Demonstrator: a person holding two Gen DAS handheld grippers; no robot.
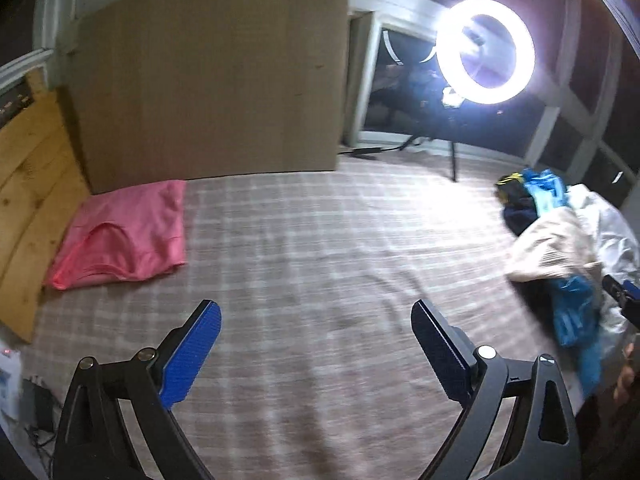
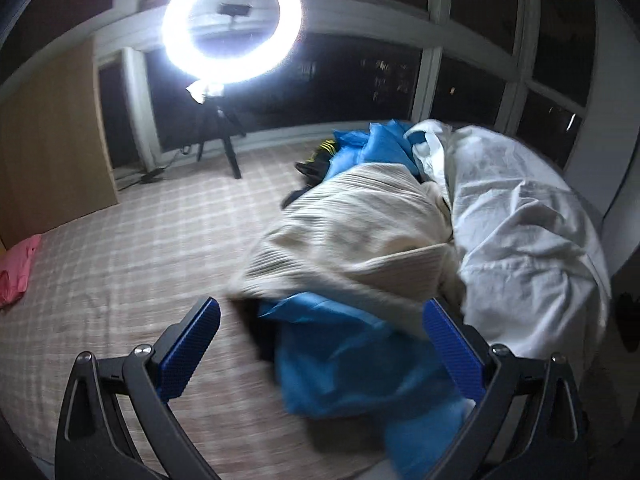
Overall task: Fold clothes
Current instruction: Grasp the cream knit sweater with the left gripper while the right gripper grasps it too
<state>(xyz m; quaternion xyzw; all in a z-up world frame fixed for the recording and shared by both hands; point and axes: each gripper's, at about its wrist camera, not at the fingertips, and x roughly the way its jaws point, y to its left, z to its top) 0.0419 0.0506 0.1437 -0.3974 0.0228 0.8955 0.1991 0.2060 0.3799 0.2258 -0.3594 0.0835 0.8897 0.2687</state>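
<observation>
A folded pink garment [image 1: 124, 236] lies at the far left of the plaid bed cover [image 1: 304, 248]; its edge shows in the right wrist view [image 2: 18, 268]. A pile of unfolded clothes sits at the right: a cream ribbed garment [image 2: 352, 232], a blue garment [image 2: 360, 368], a white garment [image 2: 524, 240] and a dark one [image 1: 516, 204]. My left gripper [image 1: 316, 316] is open and empty over the bare cover. My right gripper [image 2: 322, 316] is open, its jaws standing either side of the blue garment's near edge, just below the cream one.
A lit ring light [image 1: 486, 51] on a tripod stands at the far edge by dark windows. A brown board [image 1: 212, 80] and a wooden panel [image 1: 32, 184] rise at the back left. Cables and a box [image 1: 24, 404] lie at the lower left.
</observation>
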